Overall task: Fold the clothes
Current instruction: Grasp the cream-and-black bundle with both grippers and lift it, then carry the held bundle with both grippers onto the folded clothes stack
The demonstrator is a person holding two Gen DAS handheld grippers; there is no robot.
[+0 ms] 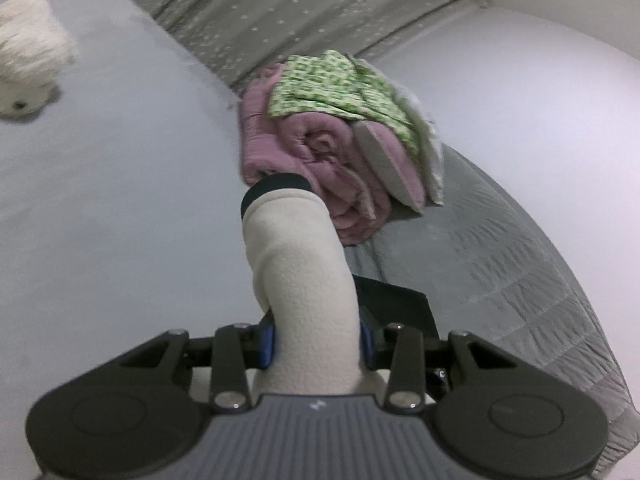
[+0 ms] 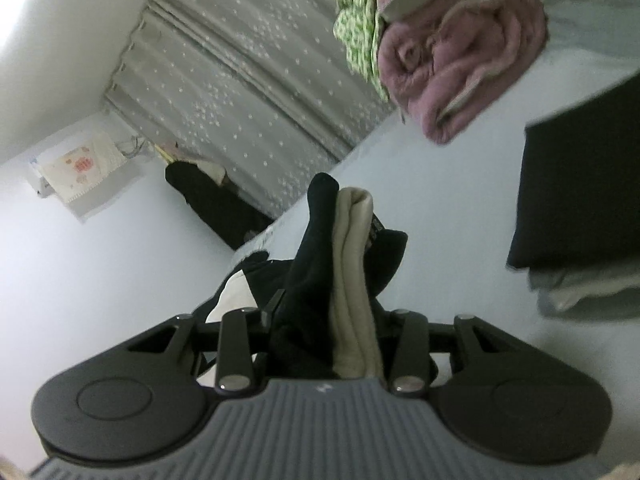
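A cream fleece garment with black trim point(image 1: 304, 264) is pinched at two places and held up off the bed, which reads as the lift-and-spread step before a fold. The next move, as I judge it, calls for drawing the two grips apart until the cloth hangs flat, then laying it down on a bare stretch of the bed sheet point(image 1: 100, 200) without dragging it into the folded pile.

In the left wrist view the garment rises from the jaws as a thick cream tube, soft and napped, ending in a black band; it may be a sleeve with its cuff. In the right wrist view the same garment point(image 2: 352, 280) shows as bunched black and cream layers, doubled over, with a black flap hanging to one side.

The left gripper point(image 1: 318, 344) is partly closed, its blue pads point(image 1: 268, 340) pressing the cream fleece from both sides. The right gripper point(image 2: 328, 332) is likewise partly closed and clamped on the bunched layers.

Beyond the garment lies a stack of folded clothes point(image 1: 332, 148), mauve fleece under a green-patterned cloth, on the bed near a grey quilted cover point(image 1: 520, 272). A white plush toy point(image 1: 28, 56) sits well apart. In the right view a dark folded item point(image 2: 580, 192) lies on the bed, and a starred grey curtain point(image 2: 248, 92) hangs behind.
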